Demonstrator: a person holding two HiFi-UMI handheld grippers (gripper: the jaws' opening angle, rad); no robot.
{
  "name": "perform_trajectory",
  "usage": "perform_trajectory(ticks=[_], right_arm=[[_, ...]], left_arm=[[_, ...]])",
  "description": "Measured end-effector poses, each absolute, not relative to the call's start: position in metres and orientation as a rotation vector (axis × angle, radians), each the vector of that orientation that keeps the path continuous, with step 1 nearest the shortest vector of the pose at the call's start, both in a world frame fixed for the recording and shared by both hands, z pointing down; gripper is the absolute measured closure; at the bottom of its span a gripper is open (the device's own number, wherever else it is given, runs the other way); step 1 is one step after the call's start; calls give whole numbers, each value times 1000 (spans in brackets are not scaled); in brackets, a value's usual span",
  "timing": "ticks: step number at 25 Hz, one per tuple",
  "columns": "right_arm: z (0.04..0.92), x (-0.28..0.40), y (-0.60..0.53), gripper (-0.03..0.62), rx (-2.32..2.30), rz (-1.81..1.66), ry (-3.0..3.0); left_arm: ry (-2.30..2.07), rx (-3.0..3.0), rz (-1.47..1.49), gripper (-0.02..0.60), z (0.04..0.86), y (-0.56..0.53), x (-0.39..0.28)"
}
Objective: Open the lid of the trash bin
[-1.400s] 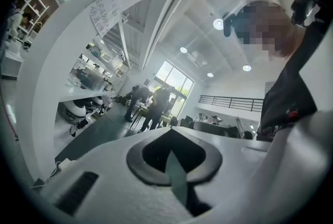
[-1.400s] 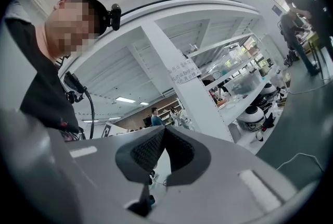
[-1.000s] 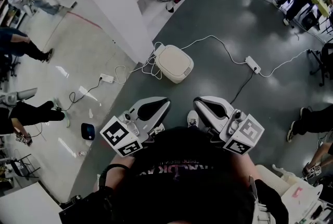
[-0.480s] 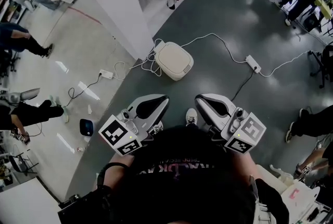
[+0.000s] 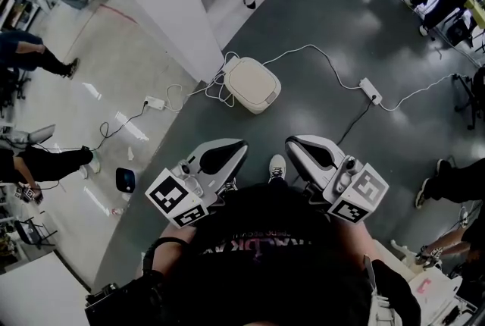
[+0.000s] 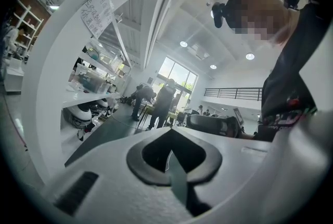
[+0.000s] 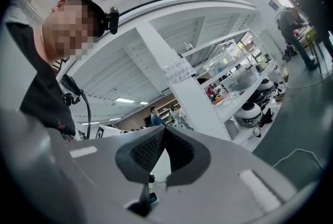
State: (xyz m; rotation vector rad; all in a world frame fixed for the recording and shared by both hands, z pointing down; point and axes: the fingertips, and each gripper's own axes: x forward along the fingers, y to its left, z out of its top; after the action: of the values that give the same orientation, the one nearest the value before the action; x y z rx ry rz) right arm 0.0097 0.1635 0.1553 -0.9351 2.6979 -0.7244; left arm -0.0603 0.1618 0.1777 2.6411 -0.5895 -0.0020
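From the head view, the trash bin sits on the grey floor well ahead of me, just beside the corner of a white pillar, with its cream lid down. A white cable runs from it to a power strip. My left claw and right claw are held level close to my body, one on each side of my shoe, and neither is near the bin. The print on my dark shirt is too dim to read. In the left gripper view, my left claw is closed with nothing in it. A paper notice hangs on the pillar, its writing too small to read. In the right gripper view, that claw is closed and empty too. A printed sheet on a white post is equally unreadable. Only the head view shows the bin, and only the gripper views show these papers.
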Motion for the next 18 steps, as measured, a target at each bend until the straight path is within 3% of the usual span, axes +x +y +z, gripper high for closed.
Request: perform_trajectory(ticks=[18], right_arm=[[208,78,114,586,-964,-765,2802]], left_arm=[[-704,2616,142,580,205,147,-1]])
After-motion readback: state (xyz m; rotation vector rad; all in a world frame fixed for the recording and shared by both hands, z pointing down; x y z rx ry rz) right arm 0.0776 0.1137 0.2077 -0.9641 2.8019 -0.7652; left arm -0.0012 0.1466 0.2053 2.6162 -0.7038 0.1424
